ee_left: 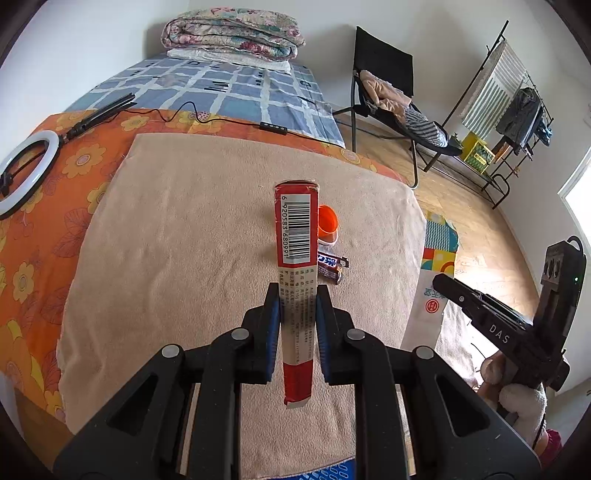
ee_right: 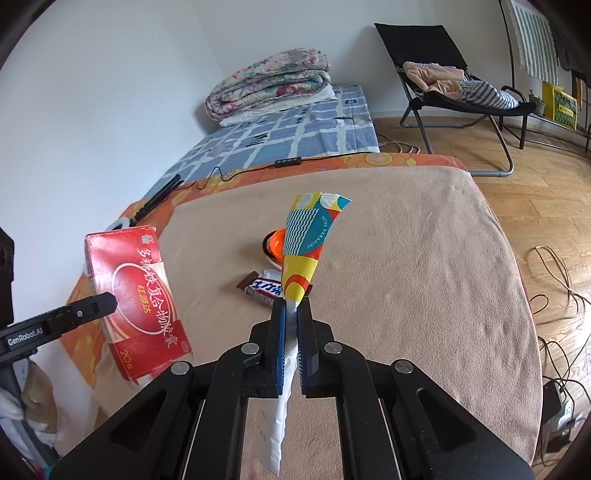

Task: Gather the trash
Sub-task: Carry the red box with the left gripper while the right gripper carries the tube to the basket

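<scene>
Nearest us, our left gripper [ee_left: 297,332] is clamped on a flattened red box [ee_left: 297,258], jaws closed to the width of its narrow edge, box held up off the beige blanket [ee_left: 166,258]. Our right gripper [ee_right: 291,345] is pinched nearly fully closed on a colourful paper bag [ee_right: 310,243], white lower end hanging below the jaws, printed end sticking up. We judge the bag is the trash container, though the frames don't show it open.

So: two items in hand, nothing visibly bagged yet. We read the box as next to go in.

Further out on the blanket, still to collect: a chocolate bar wrapper [ee_right: 262,290] lying flat, and just beyond it an orange cup [ee_left: 328,221] on its side. The two lie close together; touching or not, we can't tell.

Beyond: folded quilt [ee_left: 232,35], folding chair [ee_left: 388,96]. Not trash.
</scene>
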Demonstrator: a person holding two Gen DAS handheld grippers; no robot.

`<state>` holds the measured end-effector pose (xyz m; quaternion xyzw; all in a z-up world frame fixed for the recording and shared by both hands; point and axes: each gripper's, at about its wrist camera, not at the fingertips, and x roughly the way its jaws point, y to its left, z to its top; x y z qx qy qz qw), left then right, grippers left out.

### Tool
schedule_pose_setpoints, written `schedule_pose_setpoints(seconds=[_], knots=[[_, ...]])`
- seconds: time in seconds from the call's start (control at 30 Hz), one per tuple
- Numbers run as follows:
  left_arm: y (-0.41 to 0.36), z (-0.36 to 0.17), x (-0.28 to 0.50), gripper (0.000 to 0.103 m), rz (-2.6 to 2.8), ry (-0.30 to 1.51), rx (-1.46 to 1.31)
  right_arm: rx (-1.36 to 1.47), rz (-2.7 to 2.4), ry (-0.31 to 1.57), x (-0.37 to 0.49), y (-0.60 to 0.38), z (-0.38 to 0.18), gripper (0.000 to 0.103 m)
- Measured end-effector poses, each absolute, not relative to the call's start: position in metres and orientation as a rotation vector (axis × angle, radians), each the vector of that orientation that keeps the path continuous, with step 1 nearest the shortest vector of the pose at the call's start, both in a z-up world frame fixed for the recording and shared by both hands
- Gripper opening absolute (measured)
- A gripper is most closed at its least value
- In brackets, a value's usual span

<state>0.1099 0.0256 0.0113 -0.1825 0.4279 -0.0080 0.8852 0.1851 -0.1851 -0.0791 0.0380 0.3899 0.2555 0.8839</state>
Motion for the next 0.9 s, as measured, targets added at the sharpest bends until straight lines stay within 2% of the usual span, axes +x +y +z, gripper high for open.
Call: schedule_pose_setpoints(seconds=[0.9], knots=[[-0.013,0.007,-0.055,0.016,-0.056,0.954,-0.238,-0.057,0.696,0.863,0.006,-0.170,-0.110,0.004]])
